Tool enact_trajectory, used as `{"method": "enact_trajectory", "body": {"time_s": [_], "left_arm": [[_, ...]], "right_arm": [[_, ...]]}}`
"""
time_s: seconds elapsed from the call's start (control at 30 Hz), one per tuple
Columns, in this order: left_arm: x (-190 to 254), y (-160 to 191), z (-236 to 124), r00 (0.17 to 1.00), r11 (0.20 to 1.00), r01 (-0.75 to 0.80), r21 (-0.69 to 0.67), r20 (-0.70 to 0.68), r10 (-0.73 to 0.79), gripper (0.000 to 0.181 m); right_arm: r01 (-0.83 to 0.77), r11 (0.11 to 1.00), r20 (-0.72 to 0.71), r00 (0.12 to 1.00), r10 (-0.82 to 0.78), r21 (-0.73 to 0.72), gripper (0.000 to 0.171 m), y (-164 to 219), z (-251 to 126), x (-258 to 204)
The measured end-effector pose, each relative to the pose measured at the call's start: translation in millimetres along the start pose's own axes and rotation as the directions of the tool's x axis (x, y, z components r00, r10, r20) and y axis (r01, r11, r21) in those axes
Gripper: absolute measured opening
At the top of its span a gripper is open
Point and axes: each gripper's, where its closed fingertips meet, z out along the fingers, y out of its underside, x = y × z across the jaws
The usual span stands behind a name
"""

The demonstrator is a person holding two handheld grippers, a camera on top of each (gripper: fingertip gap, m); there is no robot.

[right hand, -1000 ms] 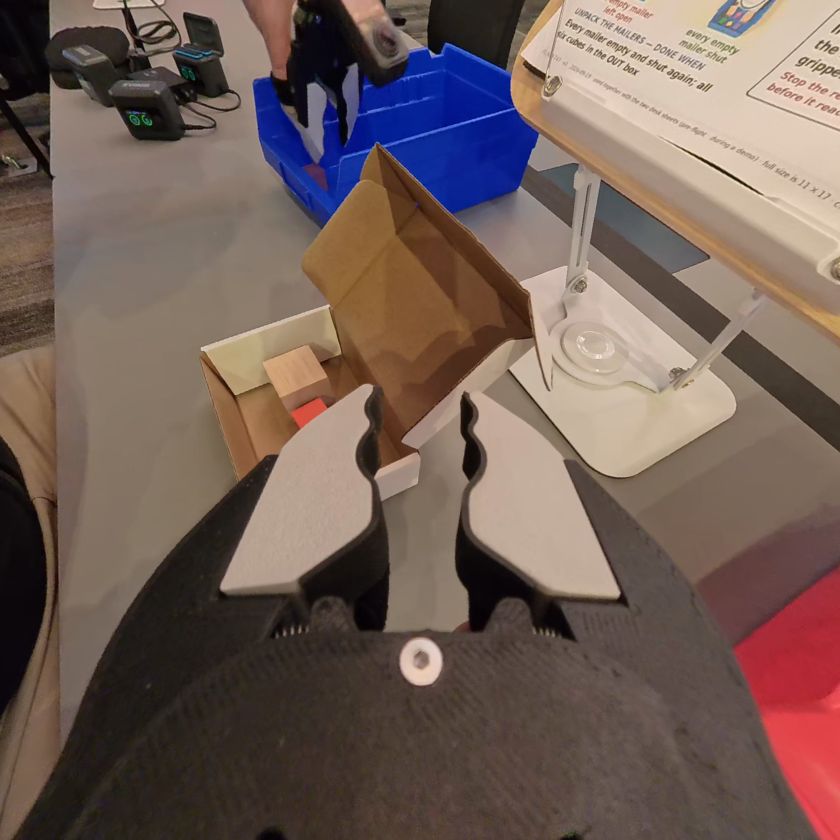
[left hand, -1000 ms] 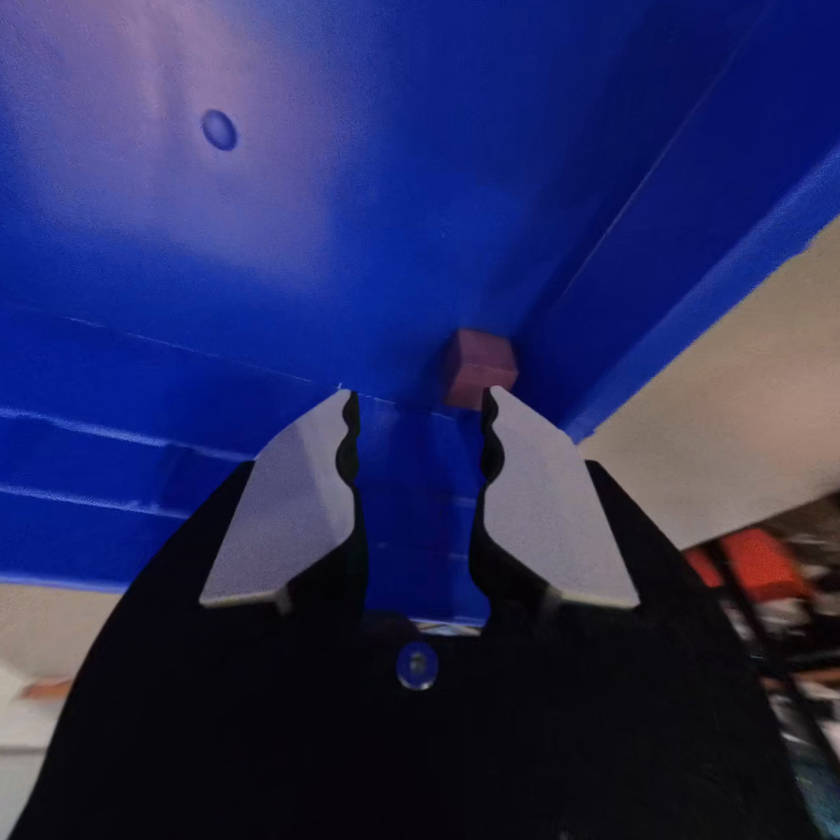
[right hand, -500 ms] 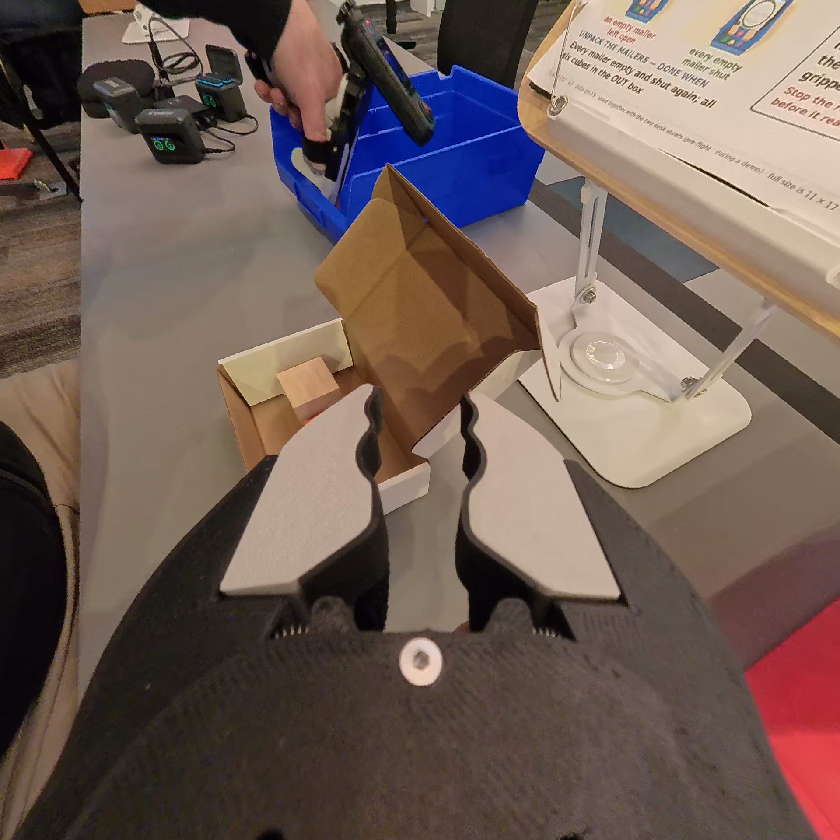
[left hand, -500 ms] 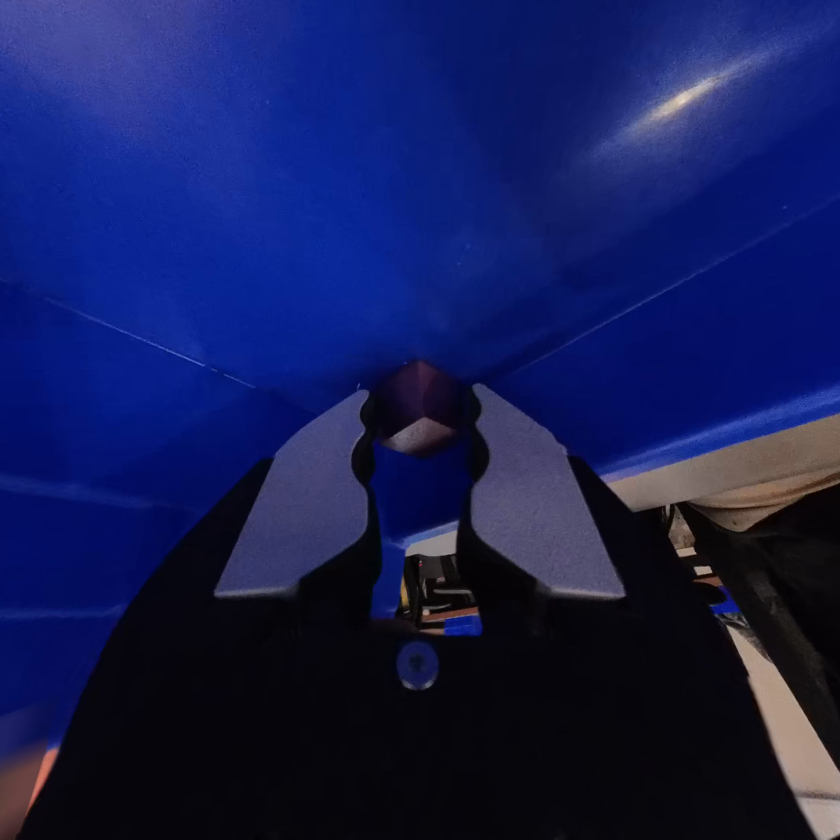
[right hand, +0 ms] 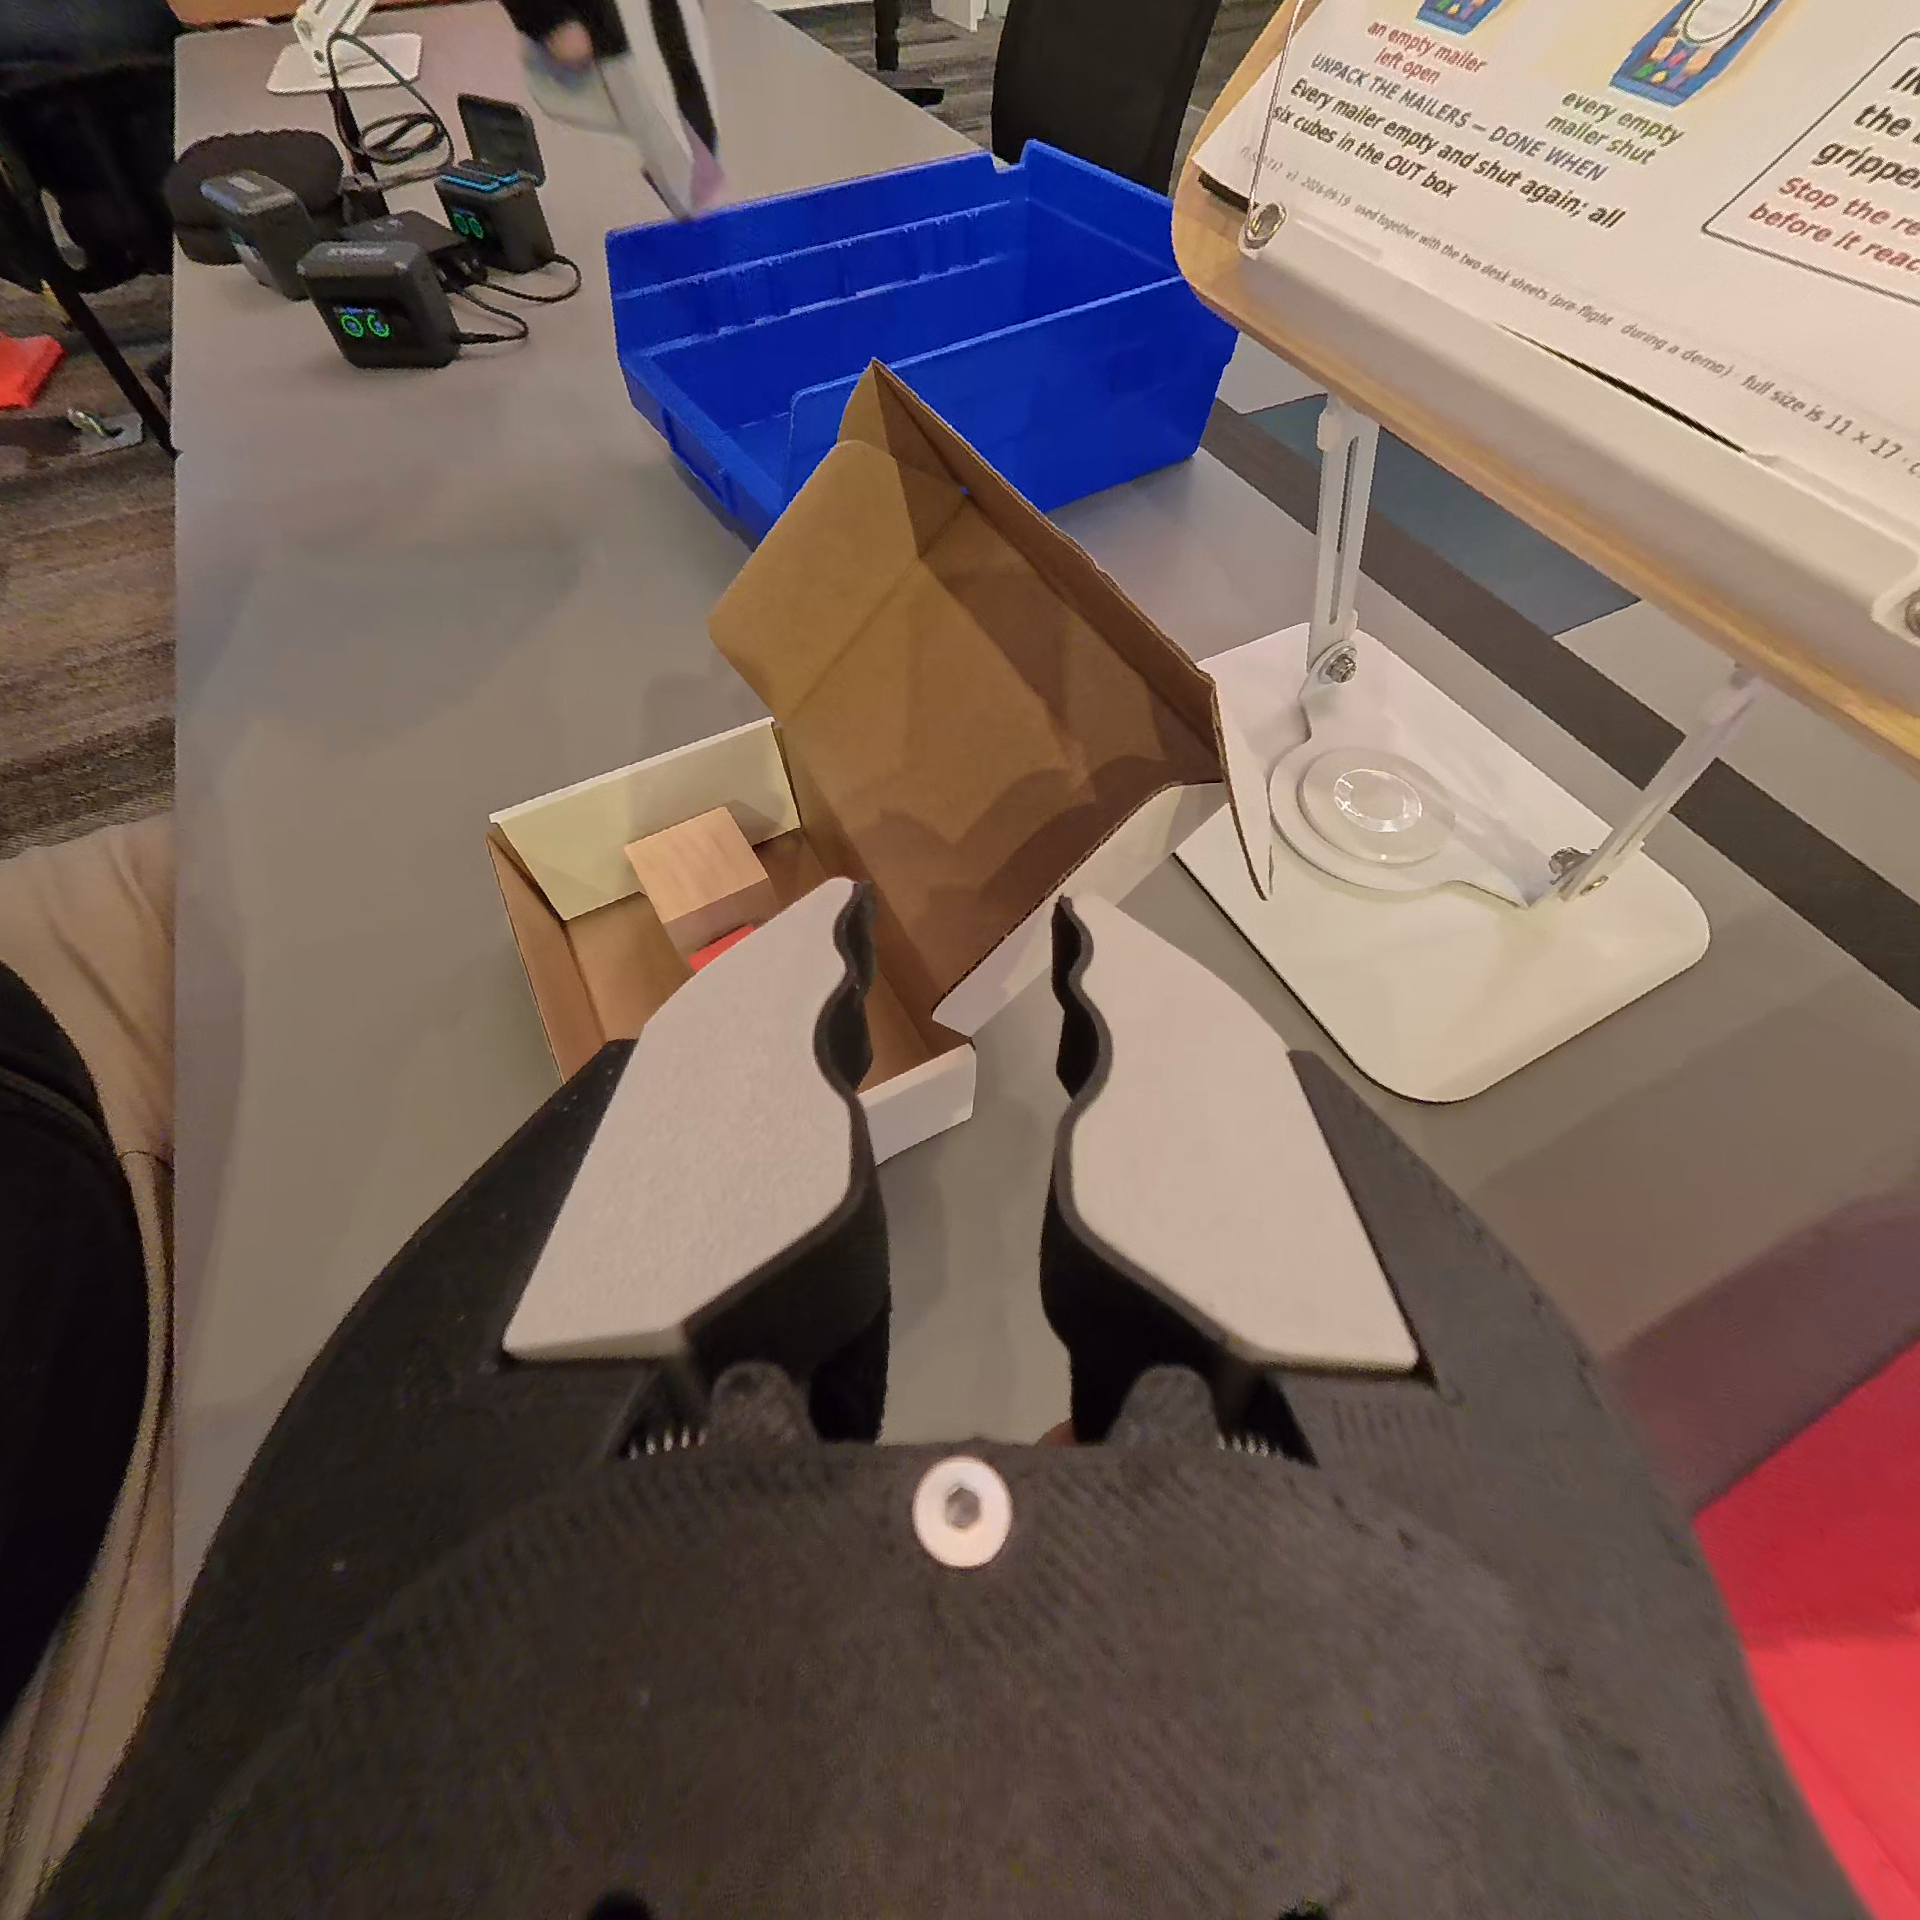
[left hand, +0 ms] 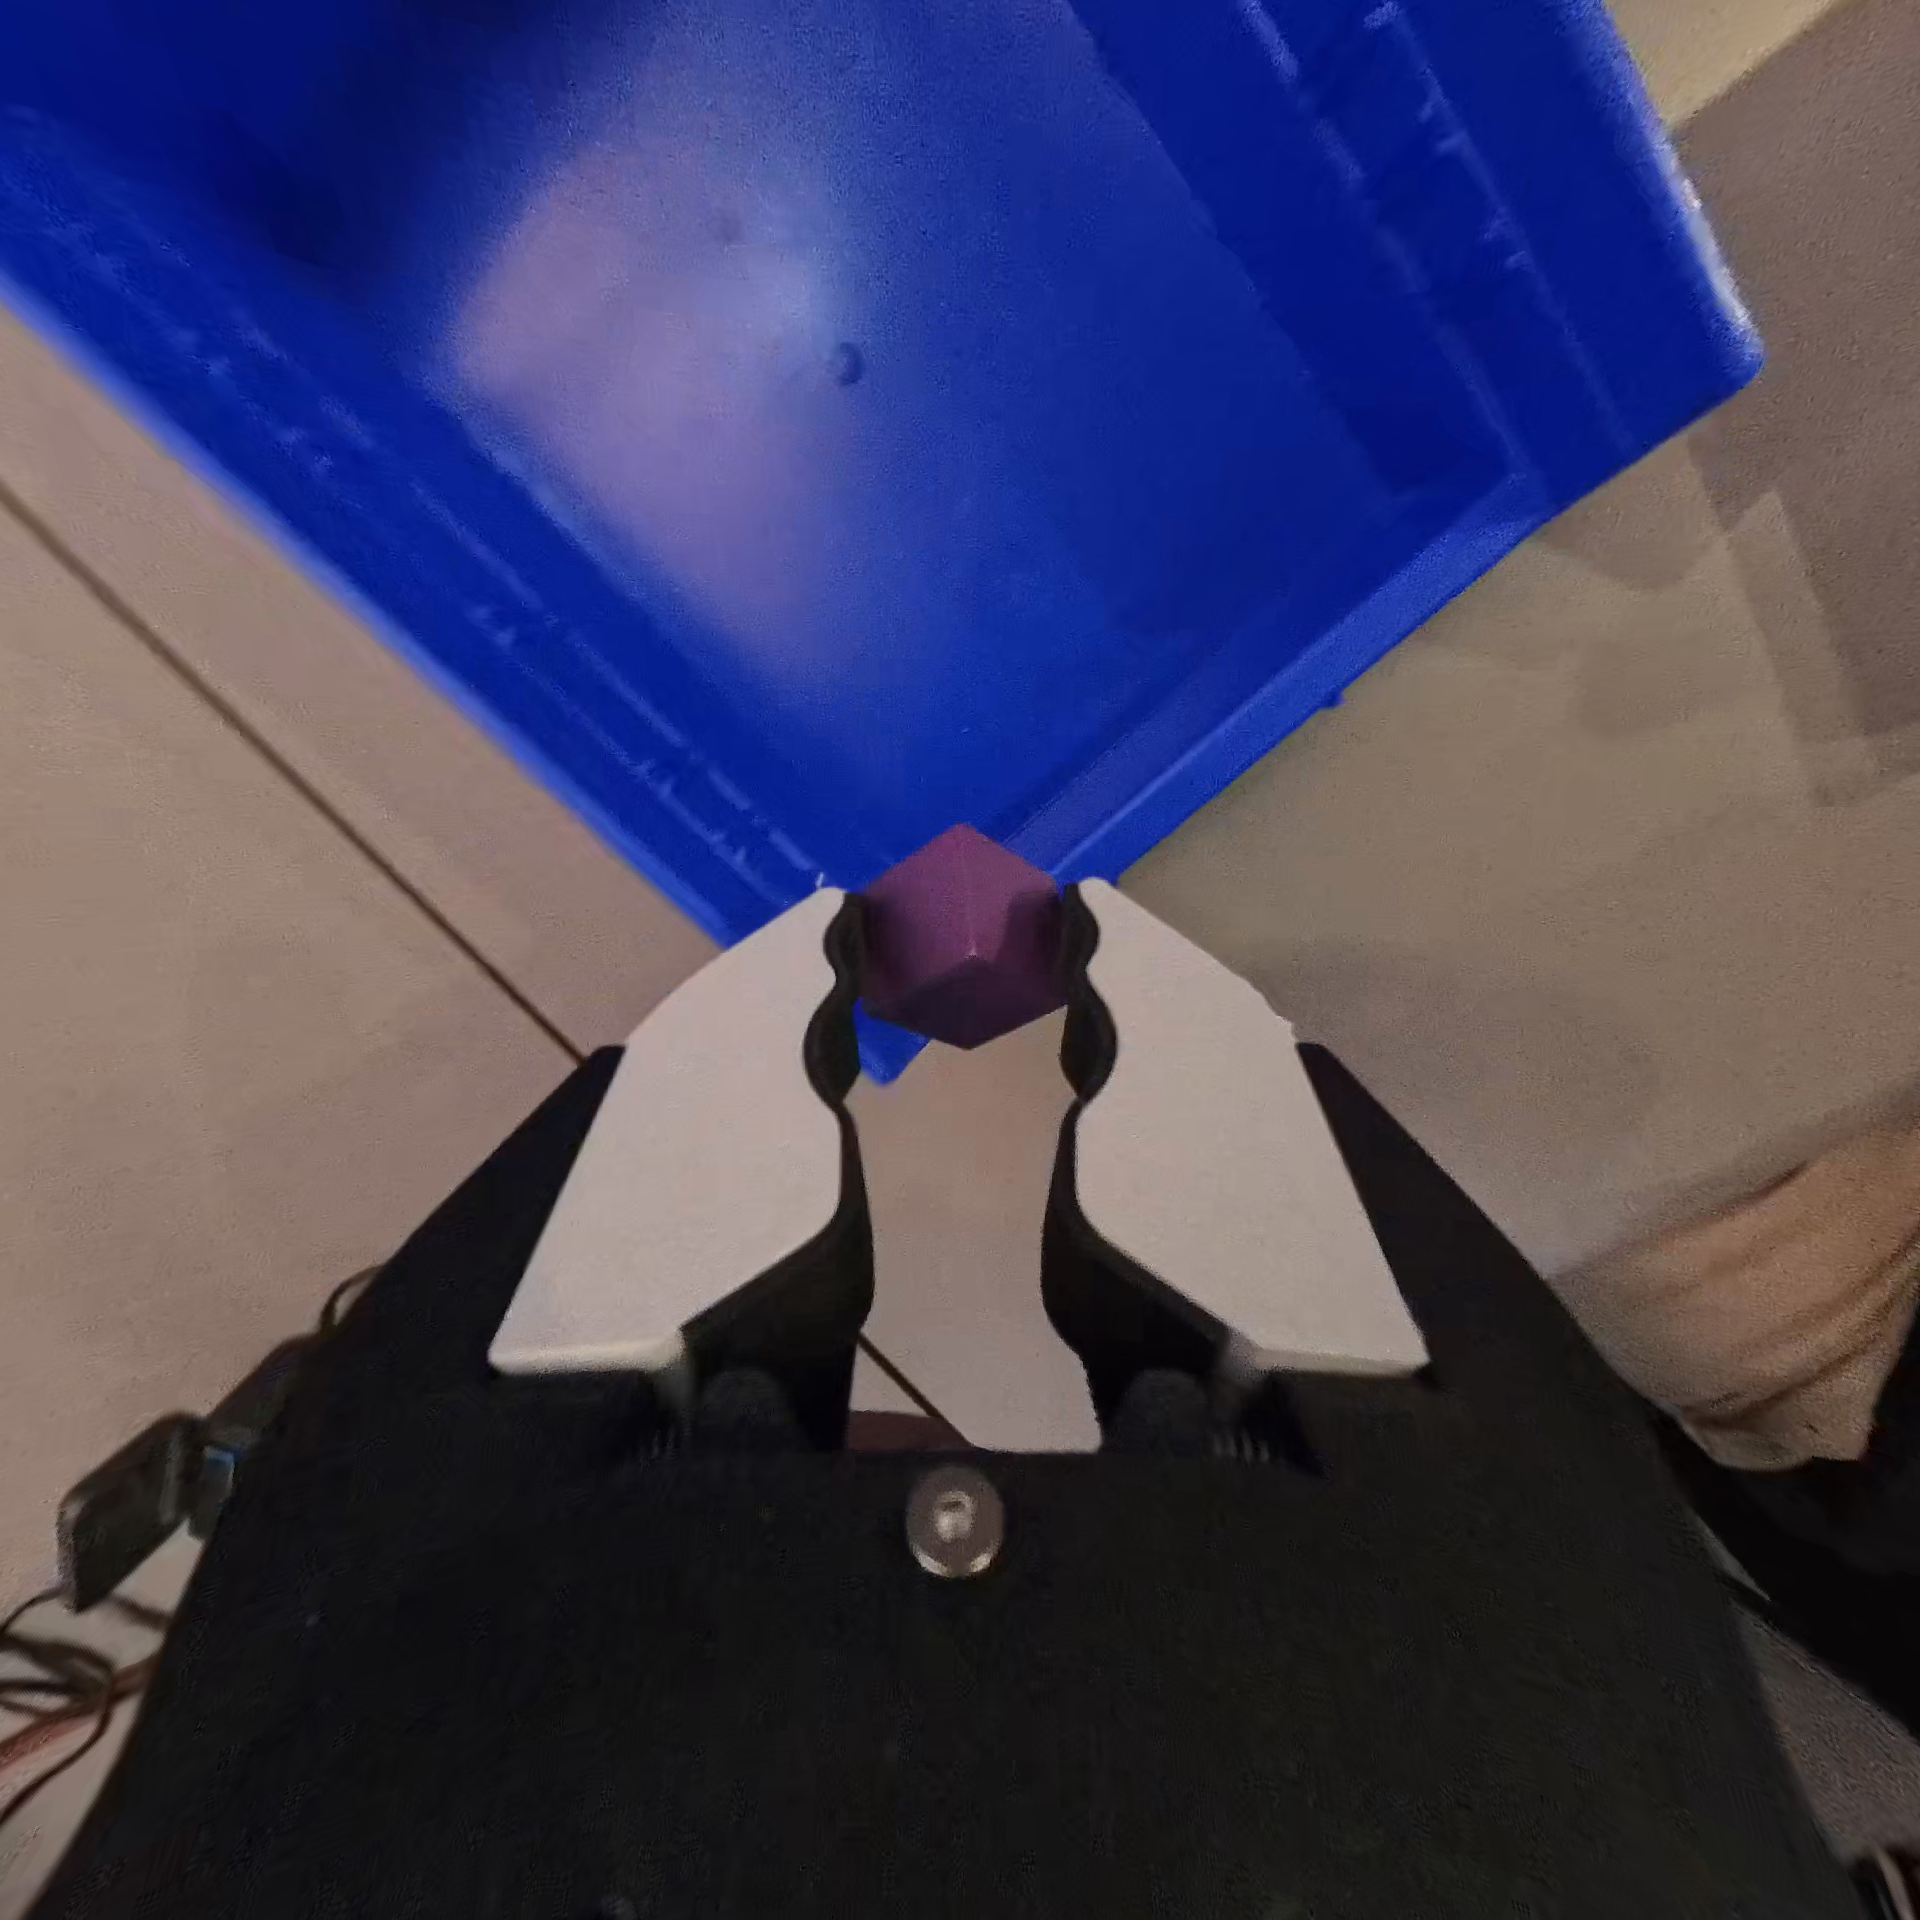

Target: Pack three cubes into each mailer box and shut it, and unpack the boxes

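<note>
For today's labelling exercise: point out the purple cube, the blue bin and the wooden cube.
purple cube (left hand: 961, 935), left wrist view, its front corner.
blue bin (right hand: 1091, 358), right wrist view, its near side wall.
wooden cube (right hand: 694, 857), right wrist view, its top face.

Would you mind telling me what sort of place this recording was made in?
Probably an office or lab set up for demos: a long grey table, black charging devices with cables, and an instruction sheet on a white stand.

Black chargers (right hand: 379, 312) with cables sit on the grey table (right hand: 395, 644), well apart from a white document stand (right hand: 1455, 914).
</note>
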Motion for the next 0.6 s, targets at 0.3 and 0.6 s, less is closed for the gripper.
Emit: {"method": "enact_trajectory", "body": {"time_s": [0.3,0.6], "left_arm": [[-130,138,25,0.953,0.959,0.261,-0.114,0.191,-0.237,0.036],[-180,216,95,0.958,0.87,0.282,-0.405,0.174,-0.23,0.036]], "right_arm": [[0.037,0.998,-0.021,0.999,-0.038,-0.048,0.031,0,6,-6],[0.065,0.991,-0.043,0.997,-0.071,-0.12,0.031,4,17,-15]]}}
